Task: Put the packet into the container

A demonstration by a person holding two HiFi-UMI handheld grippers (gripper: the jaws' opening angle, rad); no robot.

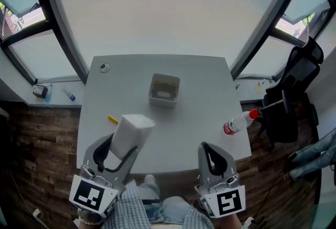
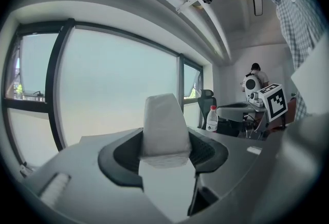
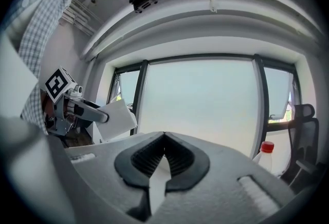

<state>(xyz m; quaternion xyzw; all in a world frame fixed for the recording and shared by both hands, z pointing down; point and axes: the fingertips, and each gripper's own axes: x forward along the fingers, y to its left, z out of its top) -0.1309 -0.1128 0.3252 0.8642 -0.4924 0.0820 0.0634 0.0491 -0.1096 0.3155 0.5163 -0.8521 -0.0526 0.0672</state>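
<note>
Left gripper (image 2: pixel 165 152) clamps the soft white blocky packet (image 2: pixel 163 123) between ribbed black pads (image 2: pixel 204 150); right gripper (image 3: pixel 163 162) closed, empty; square grey container (image 1: pixel 164 90) well apart.

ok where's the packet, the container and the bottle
packet (image 1: pixel 132 129): head view, on its white side face
container (image 1: pixel 163 102): head view, on its near outer wall
bottle (image 1: pixel 234 125): head view, on its clear body

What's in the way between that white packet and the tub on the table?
Nothing visible. The left gripper holds the packet short of the container, with only tabletop between them; the bottle lies well off to the right.
</note>
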